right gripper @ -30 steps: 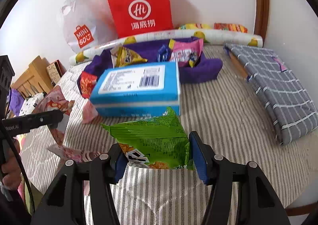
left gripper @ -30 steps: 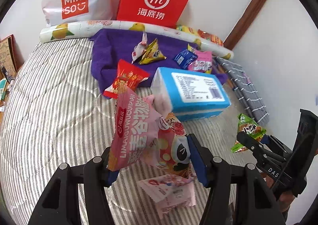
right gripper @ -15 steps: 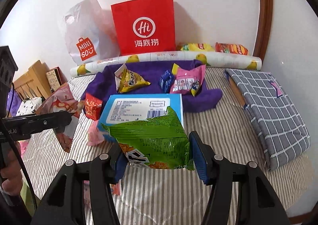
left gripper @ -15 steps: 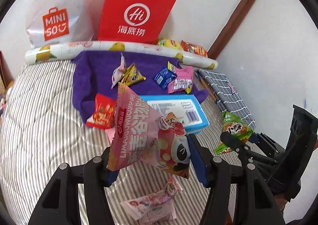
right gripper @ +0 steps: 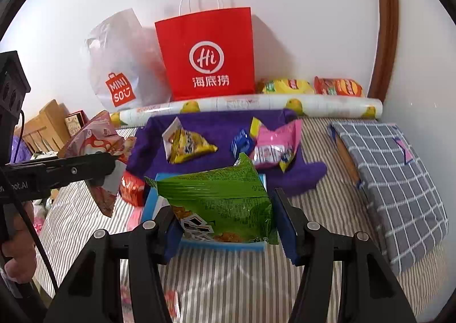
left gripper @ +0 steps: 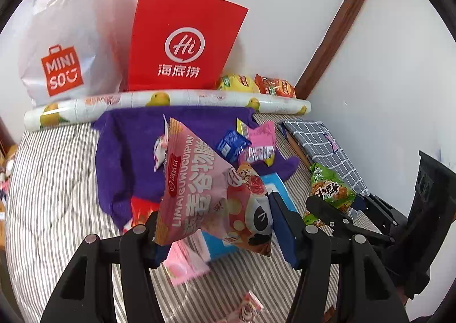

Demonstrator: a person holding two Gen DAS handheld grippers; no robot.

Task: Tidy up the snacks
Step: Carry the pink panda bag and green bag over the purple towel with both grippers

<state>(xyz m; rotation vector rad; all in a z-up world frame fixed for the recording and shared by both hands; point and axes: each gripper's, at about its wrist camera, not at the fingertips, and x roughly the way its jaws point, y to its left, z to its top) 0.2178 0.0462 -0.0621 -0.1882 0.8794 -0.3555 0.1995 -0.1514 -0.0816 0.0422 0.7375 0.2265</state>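
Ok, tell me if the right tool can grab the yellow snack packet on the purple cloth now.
Probably not: the right tool is shut on the green snack bag. The yellow snack packet lies uncovered on the purple cloth.

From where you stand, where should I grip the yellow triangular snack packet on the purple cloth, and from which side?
Probably the upright sealed top edge of the yellow triangular packet, coming from above. It lies on the purple cloth puffed like a pyramid; that flat crimped seam points up and has free space around it.

Both grippers risen higher above striped bed (left gripper: 57, 180). Pink snack bag (left gripper: 205, 186) and green snack bag (right gripper: 222, 200) lifted along, now covering most of blue box (right gripper: 154, 203).
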